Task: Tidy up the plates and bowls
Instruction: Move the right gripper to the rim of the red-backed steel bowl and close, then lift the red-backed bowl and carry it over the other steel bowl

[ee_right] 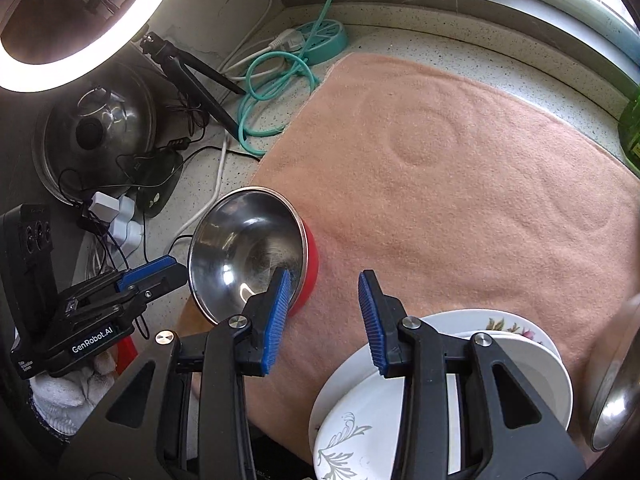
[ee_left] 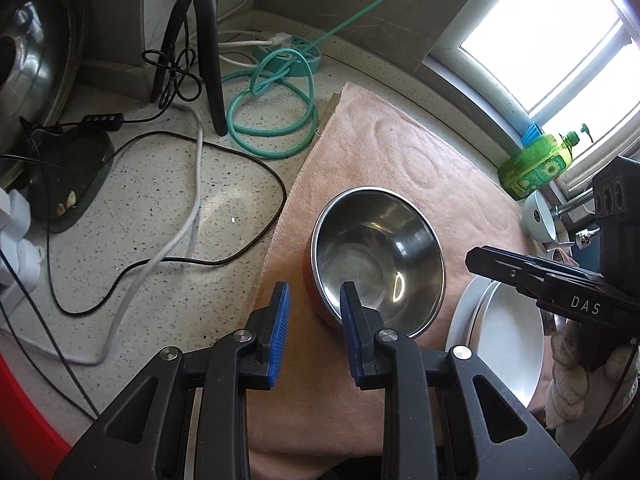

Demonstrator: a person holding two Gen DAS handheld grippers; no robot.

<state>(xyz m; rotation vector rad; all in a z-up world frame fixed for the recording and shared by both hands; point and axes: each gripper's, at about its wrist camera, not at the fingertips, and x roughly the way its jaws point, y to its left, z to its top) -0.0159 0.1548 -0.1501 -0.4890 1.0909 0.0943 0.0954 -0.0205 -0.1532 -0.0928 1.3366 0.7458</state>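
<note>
Steel bowl (ee_left: 378,260) with red outer wall sits at the pink towel's (ee_left: 400,152) left edge.
I see my left gripper (ee_left: 314,304) spread astride its near rim; right gripper (ee_right: 324,304) gapes empty above stacked plates (ee_right: 532,364).

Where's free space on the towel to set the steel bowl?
Bare towel runs from the steel bowl toward the window sill. Near edge is crowded by stacked plates. Counter left of the towel is tangled with cables.
</note>
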